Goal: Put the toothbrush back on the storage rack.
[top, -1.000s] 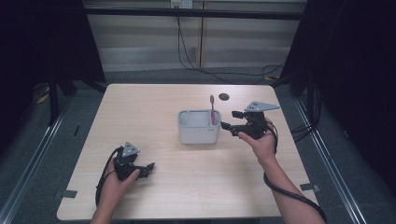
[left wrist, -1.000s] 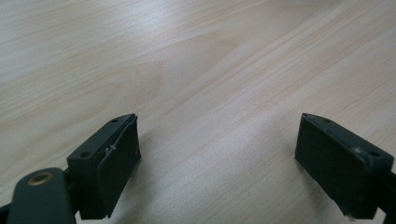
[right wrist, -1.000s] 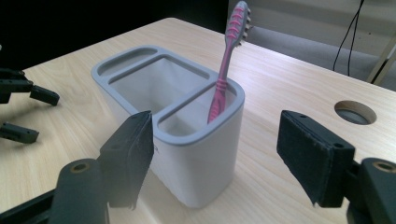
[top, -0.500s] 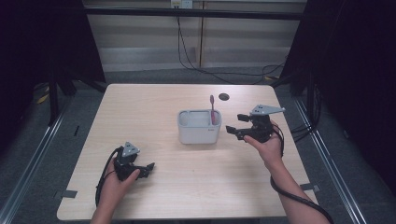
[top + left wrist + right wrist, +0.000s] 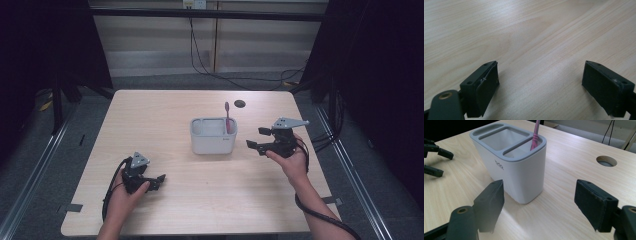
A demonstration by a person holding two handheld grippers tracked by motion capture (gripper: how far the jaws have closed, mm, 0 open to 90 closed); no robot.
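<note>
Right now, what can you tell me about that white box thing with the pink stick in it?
The white holder looks like smooth plastic, with rounded corners and a grey rim on top. The rim splits it into three openings: two narrow ones at the ends and a big one in the middle. Small grey writing sits on its side. It stands upright near the middle of the table. A pink toothbrush leans in one end opening. Nothing else touches it.

This looks like a lab or recording studio set up for capturing demonstrations, not a home. A plain light-wood table [image 5: 200, 200] with a round cable hole [image 5: 240, 104] at 12 o'clock stands alone on a grey floor [image 5: 30, 165], hemmed in by black curtains [image 5: 380, 75] at 9 and 3 o'clock. Loose black cables [image 5: 200, 55] hang down a bare panelled wall [image 5: 160, 50] at 12 o'clock, from a wall socket [image 5: 194, 4] at the top.
</note>
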